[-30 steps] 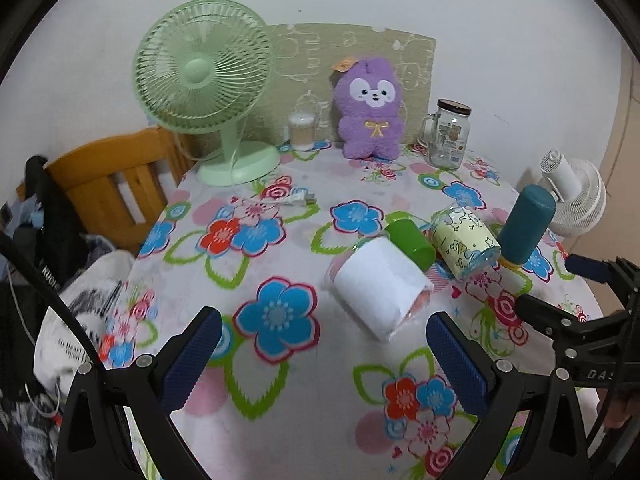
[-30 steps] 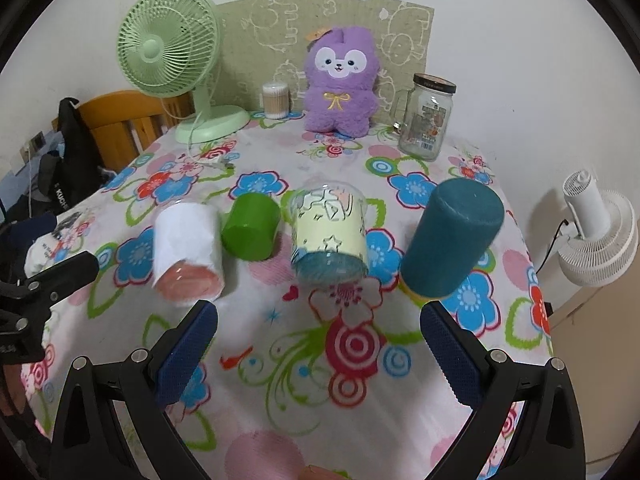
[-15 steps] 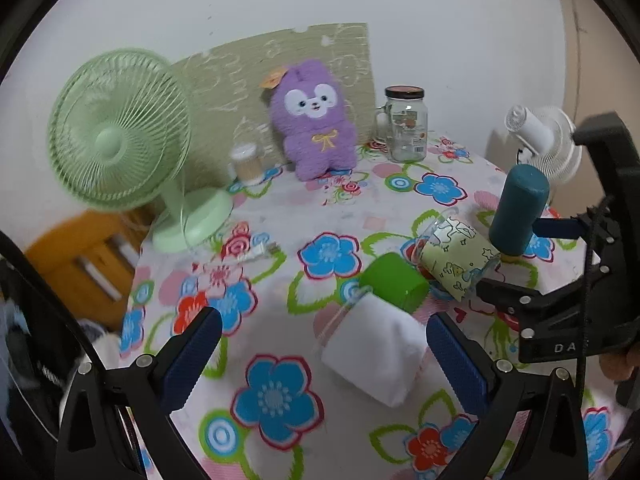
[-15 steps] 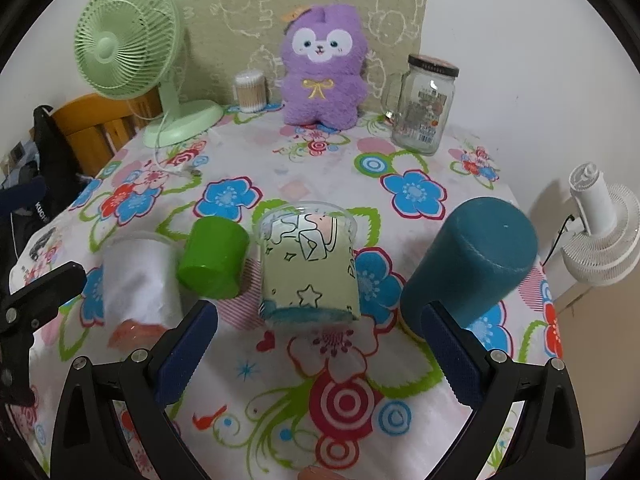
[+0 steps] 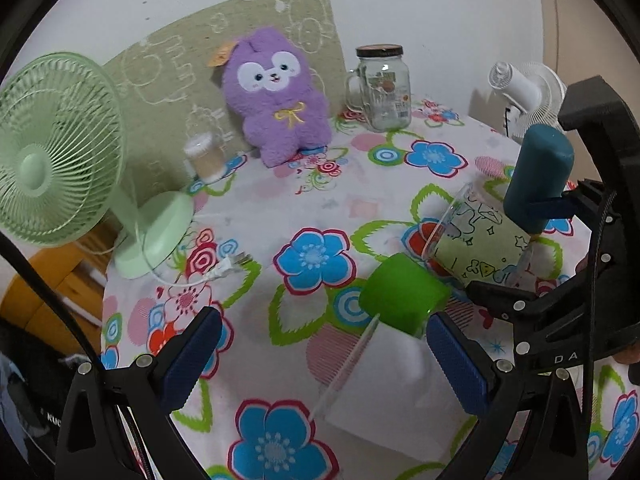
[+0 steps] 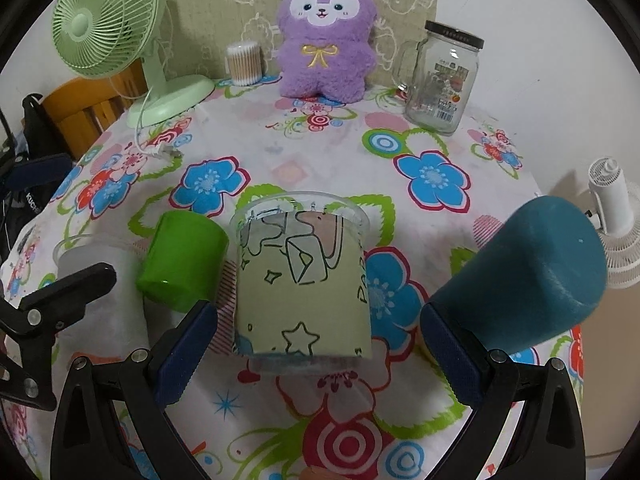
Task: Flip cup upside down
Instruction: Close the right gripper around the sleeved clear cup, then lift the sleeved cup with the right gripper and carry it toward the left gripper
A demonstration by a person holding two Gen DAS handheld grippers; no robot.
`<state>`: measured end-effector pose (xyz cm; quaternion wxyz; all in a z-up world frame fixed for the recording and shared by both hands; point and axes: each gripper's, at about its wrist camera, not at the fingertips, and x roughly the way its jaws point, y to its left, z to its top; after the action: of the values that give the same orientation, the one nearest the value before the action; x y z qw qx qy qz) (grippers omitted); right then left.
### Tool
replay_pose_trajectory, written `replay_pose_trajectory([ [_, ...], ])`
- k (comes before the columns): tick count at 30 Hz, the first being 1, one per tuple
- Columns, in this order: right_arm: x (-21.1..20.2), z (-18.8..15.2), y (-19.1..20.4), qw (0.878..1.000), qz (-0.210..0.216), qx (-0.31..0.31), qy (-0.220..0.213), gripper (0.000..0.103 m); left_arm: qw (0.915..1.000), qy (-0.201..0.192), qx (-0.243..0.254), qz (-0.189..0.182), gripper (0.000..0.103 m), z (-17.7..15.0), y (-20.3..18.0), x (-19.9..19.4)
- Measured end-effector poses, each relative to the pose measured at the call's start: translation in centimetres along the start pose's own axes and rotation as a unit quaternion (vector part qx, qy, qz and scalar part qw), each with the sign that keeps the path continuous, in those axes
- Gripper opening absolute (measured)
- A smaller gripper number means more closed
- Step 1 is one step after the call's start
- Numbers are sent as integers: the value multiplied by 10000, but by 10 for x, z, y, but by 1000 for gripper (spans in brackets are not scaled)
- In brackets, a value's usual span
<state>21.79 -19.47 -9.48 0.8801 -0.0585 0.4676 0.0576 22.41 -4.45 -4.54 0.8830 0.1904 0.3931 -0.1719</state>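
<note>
My right tongs [image 6: 316, 344] stand wide open around the patterned cup [image 6: 302, 280], which lies on its side on the flowered table [image 6: 280, 152] near its front edge, rim pointing toward the back; neither pad touches it. The green cup [image 6: 180, 260] lies just beside it on the left, the teal cup [image 6: 520, 280] leans on the right. My left tongs [image 5: 320, 364] are open too, hovering over the white cup [image 5: 388, 392], holding nothing. At the back edge sit a purple plush [image 6: 324, 32], a glass jar [image 6: 440, 80] and a green fan [image 6: 104, 20].
</note>
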Motion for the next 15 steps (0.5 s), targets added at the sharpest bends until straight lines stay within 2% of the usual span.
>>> replay_pose_trajectory([
  [3, 4, 0, 2, 10000, 15, -57, 11, 97, 9999, 48, 145, 33, 103, 3, -3, 6],
  [5, 6, 1, 2, 9999, 29, -100, 11, 81, 9998, 61, 189, 48, 103, 3, -4, 8],
  [8, 9, 2, 4, 9998, 125, -146, 87, 67, 9998, 74, 197, 40, 103, 3, -3, 9],
  [15, -8, 1, 8, 9996, 94, -190, -184, 65, 9999, 65, 142, 69, 103, 1, -2, 4],
])
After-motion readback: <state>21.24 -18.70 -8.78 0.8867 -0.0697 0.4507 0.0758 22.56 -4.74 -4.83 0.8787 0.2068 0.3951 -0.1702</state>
